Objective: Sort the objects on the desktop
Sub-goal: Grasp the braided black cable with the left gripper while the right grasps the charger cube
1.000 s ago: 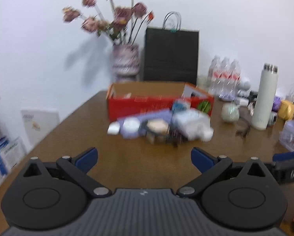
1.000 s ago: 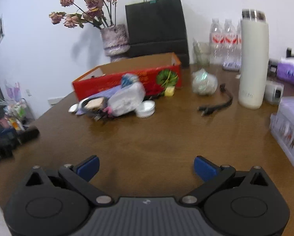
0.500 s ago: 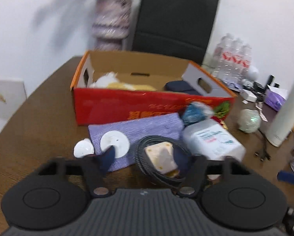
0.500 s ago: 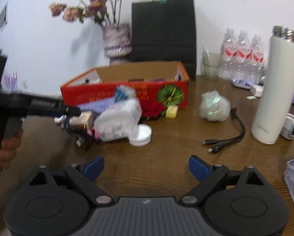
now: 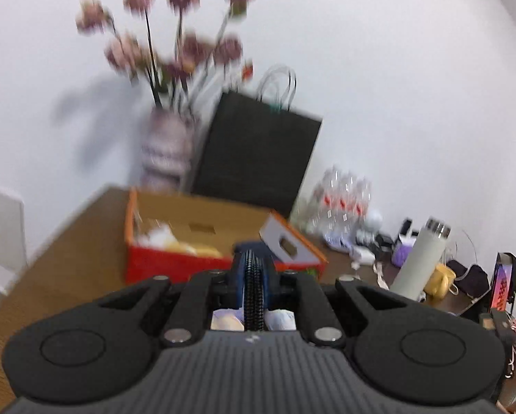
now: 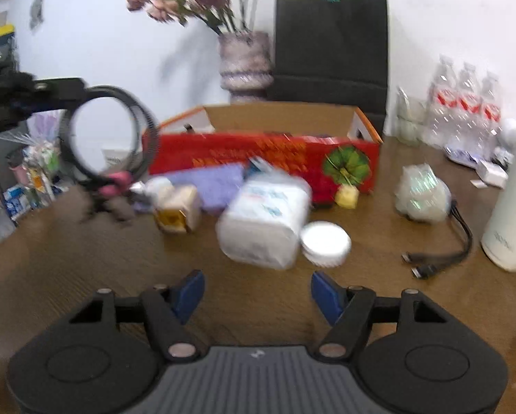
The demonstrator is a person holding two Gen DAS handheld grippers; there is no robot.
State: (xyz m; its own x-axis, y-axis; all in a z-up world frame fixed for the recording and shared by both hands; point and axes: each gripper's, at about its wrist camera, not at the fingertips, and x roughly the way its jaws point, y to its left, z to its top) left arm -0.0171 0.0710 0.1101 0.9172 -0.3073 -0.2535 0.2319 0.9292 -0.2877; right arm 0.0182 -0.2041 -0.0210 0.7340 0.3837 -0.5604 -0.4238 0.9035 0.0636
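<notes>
My left gripper [image 5: 254, 277] is shut on a coiled black belt [image 5: 253, 296], seen edge-on between the blue pads. In the right wrist view the left gripper [image 6: 33, 98] holds the belt coil [image 6: 144, 127] in the air at the left, above the table. The open red cardboard box [image 6: 264, 158] stands behind a pile: a purple cloth [image 6: 211, 183], a small tan box [image 6: 176, 208], a white plastic packet [image 6: 268, 224] and a white round lid [image 6: 325, 243]. My right gripper [image 6: 258, 293] is open and empty, low over the table in front of the packet.
A vase of pink flowers [image 6: 245, 62] and a black paper bag [image 6: 330, 45] stand behind the box. Water bottles [image 6: 468, 110], a white flask [image 6: 514, 207], a wrapped ball [image 6: 423, 195] and a black cable [image 6: 440, 258] are at the right. The wooden table [image 6: 85, 265] shows in front.
My left gripper closed on the belt coil and lifted it off the pile, leaving the tan box behind. My right gripper moved closer to the pile and narrowed its opening.
</notes>
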